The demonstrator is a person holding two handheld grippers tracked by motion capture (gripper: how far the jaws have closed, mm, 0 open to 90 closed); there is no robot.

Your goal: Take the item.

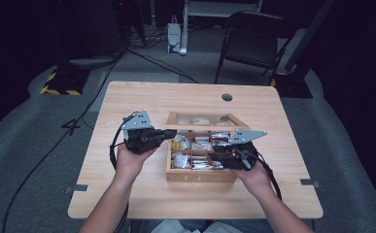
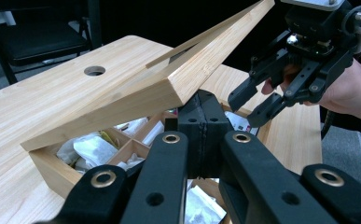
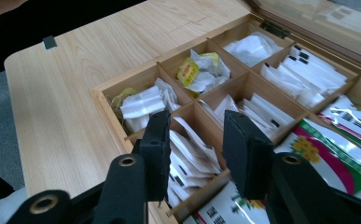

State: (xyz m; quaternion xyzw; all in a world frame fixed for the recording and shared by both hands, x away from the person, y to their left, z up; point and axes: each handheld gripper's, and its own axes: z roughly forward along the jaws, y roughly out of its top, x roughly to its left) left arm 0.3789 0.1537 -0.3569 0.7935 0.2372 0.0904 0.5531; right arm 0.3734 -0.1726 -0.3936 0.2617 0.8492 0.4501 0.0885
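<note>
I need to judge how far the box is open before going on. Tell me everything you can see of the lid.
The lid is a light wooden frame around a clear pane, hinged at the far edge of the tea box, with a dark hinge visible in the right gripper view. It is raised and tilted back, well off the compartments. In the left gripper view the left claw, jaws together, sits under its front corner, apparently propping it. The right claw hangs open over the tea bags, apart from the lid.
</note>
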